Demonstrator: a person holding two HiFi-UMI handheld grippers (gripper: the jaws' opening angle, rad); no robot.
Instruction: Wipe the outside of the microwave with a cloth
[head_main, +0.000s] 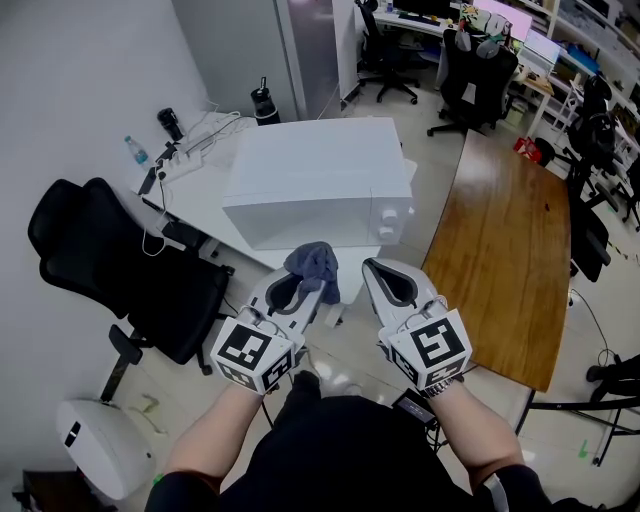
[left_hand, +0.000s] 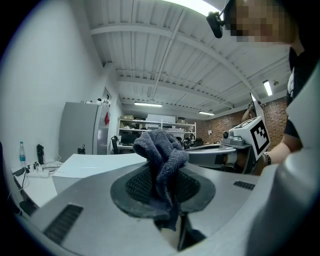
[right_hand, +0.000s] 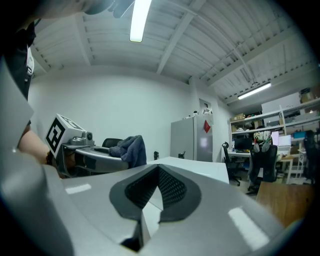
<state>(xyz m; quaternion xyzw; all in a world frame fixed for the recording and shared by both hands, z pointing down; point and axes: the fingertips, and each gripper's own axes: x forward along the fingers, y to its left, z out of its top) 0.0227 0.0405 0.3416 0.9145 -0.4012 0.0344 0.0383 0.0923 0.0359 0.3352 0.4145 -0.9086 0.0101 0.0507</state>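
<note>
Two grippers are level in front of the microwave (head_main: 310, 180), which sits on a white desk (head_main: 205, 195) with its two-knob panel toward the person. The left gripper (head_main: 298, 290) has its jaws clamped on a grey-blue cloth (head_main: 314, 262), held slightly apart by the fabric, and the cloth bunches up past the tips in a loose knot. The right gripper (head_main: 393, 280) is just beside it, jaws pressed together with nothing between them. From the head view the cloth overlaps the lower front edge of the microwave, near the middle, but whether it touches the casing cannot be told. For writing, only the black-and-white square markers on each gripper's cube read clearly; any print around the knobs is too small to make out. The cloth and left gripper hide the bottom of the microwave's front, and its far side is out of sight.
</note>
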